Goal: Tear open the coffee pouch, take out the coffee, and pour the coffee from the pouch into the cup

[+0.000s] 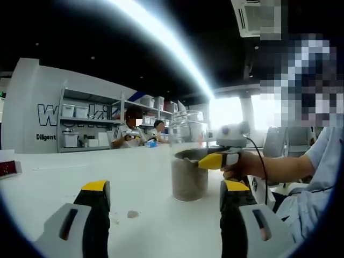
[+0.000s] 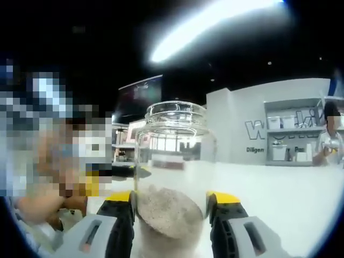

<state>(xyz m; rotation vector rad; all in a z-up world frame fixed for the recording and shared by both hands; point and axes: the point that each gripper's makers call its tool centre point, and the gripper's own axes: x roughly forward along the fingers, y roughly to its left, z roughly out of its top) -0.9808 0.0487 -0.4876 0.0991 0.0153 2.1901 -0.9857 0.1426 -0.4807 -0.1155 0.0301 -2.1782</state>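
A clear glass jar (image 1: 189,180) stands on the white table (image 1: 64,177), its lower part filled with grey-brown powder. My right gripper (image 1: 215,160) comes in from the right with a hand on it, its yellow tip at the jar's rim. In the right gripper view the same jar (image 2: 171,161) sits between the jaws of my right gripper (image 2: 172,198), which press against its sides. My left gripper (image 1: 165,189) is open just in front of the jar, with nothing between its jaws.
A small grey speck (image 1: 133,214) lies on the table near my left jaw. A red object (image 1: 8,167) sits at the table's left edge. Two people (image 1: 131,134) sit at the far side, before shelves of boxes (image 1: 80,113). A sleeve (image 1: 317,183) is at right.
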